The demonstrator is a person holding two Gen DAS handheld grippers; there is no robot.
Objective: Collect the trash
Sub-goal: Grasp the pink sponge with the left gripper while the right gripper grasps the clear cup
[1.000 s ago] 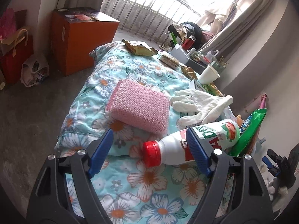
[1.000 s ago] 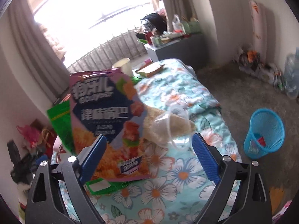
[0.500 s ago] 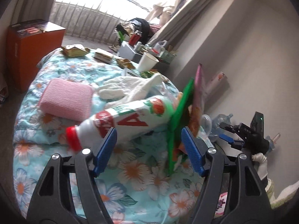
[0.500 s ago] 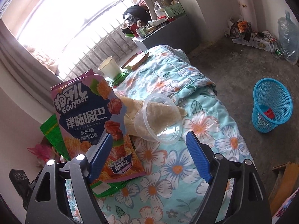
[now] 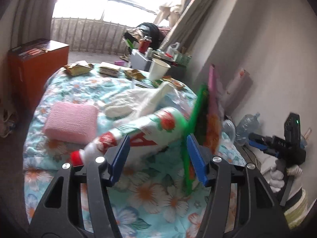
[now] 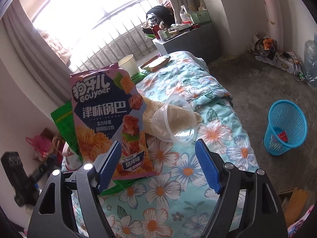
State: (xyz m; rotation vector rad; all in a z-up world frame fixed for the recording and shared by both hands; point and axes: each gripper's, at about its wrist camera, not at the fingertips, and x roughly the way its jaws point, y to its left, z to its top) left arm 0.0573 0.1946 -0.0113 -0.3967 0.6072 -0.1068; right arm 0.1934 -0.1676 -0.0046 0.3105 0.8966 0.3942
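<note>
Both hand-held grippers, left gripper (image 5: 158, 157) and right gripper (image 6: 158, 167), are showing black triangular-cutout frames, ribbed blue pads and 2 silver screws per finger, while a white-gloved hand (image 5: 277, 175) is gripping the right handle.

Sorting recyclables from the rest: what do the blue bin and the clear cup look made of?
Blue bin: apparently moulded plastic, matte, with an open lattice wall. Clear cup: probably thin glossy plastic, since the cloth behind shows through it.
</note>
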